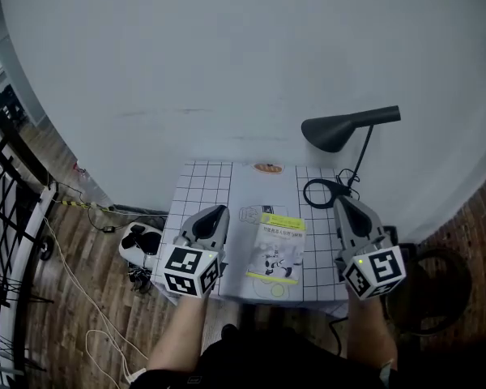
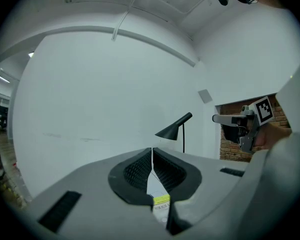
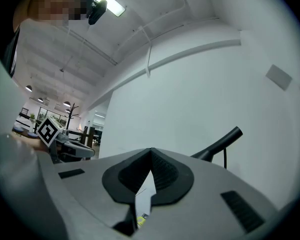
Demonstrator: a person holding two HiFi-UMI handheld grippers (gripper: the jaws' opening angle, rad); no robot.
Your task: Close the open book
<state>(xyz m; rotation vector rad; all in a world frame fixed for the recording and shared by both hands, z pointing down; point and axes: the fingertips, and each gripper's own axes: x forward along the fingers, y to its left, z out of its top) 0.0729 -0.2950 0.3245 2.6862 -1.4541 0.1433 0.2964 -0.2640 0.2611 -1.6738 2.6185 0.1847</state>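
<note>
Book (image 1: 277, 250) lies flat with its cover up, mid-table (image 1: 196, 186) on a grey sheet over the grid cloth, and looks closed. Left gripper (image 1: 217, 211) is just left of the book and right gripper (image 1: 341, 202) is off its right edge, both clear of it, pointing at the wall, jaws fully together with nothing in them. Black desk lamp (image 1: 340, 128) stands at the far right corner with a coiled cable (image 1: 322, 193) at its foot.

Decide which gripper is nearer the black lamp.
The right gripper: it is on the lamp's side of the book, while the left gripper is on the far side.
</note>
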